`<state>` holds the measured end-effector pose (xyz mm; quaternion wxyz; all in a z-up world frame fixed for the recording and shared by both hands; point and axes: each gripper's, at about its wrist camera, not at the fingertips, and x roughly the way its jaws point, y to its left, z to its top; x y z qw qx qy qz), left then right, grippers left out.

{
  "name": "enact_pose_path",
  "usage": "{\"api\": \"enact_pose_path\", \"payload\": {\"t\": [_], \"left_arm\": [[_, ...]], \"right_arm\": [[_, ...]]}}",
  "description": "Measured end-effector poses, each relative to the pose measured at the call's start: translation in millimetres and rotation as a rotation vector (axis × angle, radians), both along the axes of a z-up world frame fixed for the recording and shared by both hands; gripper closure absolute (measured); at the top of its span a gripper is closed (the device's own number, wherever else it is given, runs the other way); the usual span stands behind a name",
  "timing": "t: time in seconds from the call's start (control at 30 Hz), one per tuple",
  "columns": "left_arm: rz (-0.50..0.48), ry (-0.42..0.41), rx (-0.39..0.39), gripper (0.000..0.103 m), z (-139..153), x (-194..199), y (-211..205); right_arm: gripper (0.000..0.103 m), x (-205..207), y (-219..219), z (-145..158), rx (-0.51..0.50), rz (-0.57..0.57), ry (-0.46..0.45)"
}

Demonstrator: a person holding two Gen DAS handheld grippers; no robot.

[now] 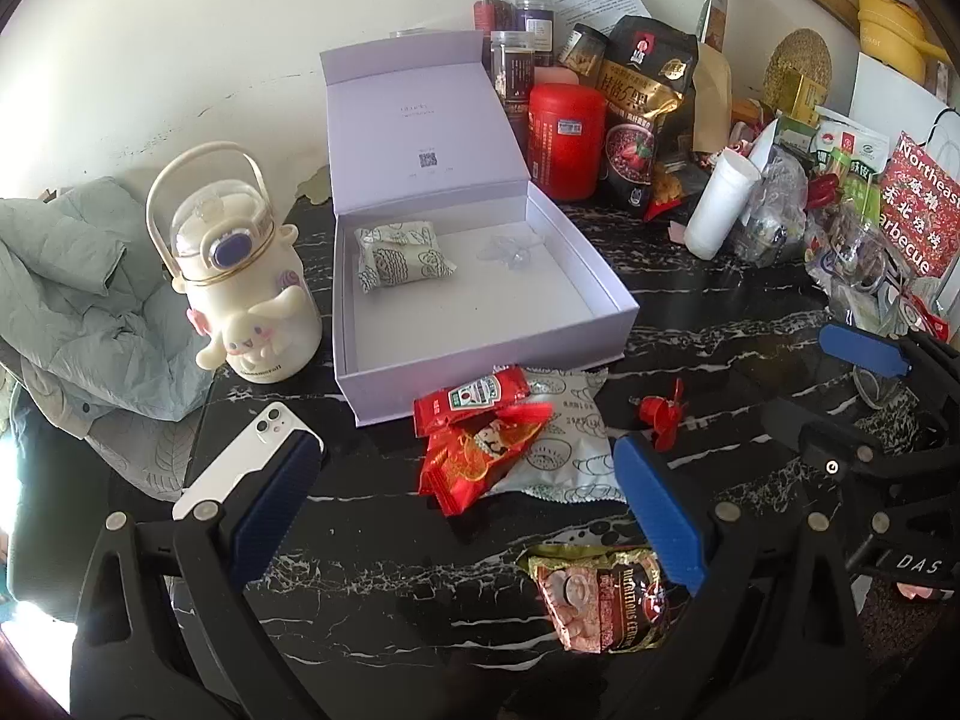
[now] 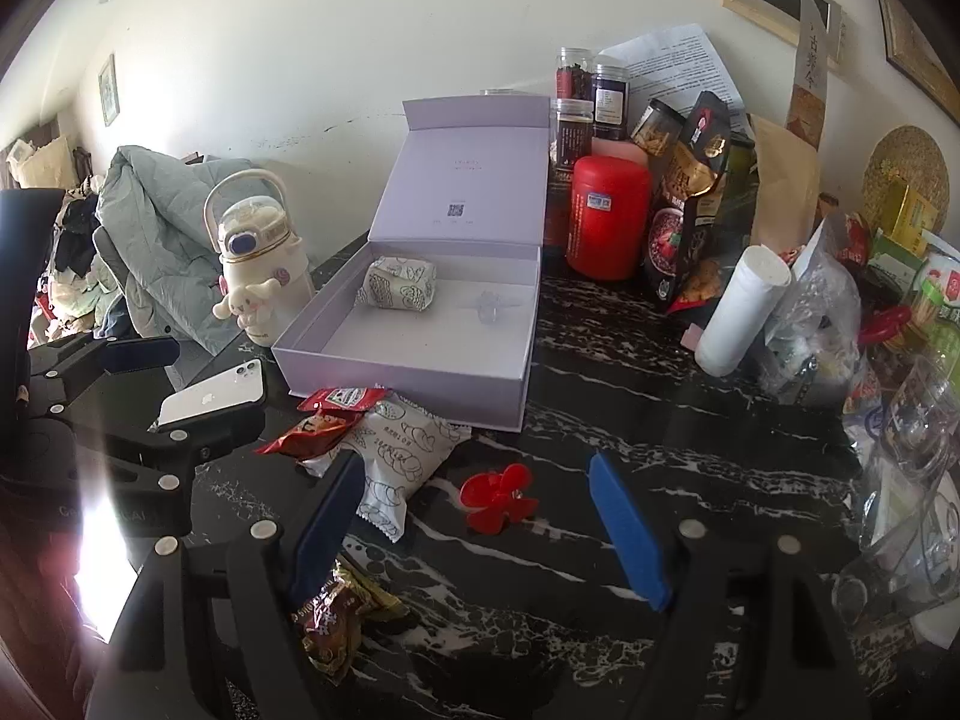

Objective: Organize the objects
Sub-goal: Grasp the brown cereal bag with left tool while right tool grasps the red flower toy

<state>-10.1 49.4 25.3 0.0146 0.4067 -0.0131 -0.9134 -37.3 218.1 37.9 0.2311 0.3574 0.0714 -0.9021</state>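
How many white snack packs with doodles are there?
2: one inside the open purple box, doodle pack; one on the table before the box, doodle pack. More may hide.

- Soft daylight fills both views; the pale wall point(image 1: 180, 60) reads bright and even.
- A strong white flare burns out the lower left of the right wrist view, washing over the dark gripper frame there.
- The black marble table point(image 2: 600, 420) shows dull sheen.
- Fisheye bending curves the edges; corners fall to black.
- Detail stays fairly sharp centrally.
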Motion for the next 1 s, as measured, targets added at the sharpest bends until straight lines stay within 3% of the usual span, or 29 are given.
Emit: {"api": "enact_pose_path", "payload": {"t": [0.3, 1.0], "left_arm": [[-0.074, -0.085, 0.055, 0.005, -35, 6, 11], [-0.216, -0.255, 0.116, 0.005, -88, 14, 39]], "right_arm": [[0.024, 8, 7, -35, 0.023, -0.012, -0.056], [0.024, 23, 29, -72, 0.041, -0.003, -0.142]]}}
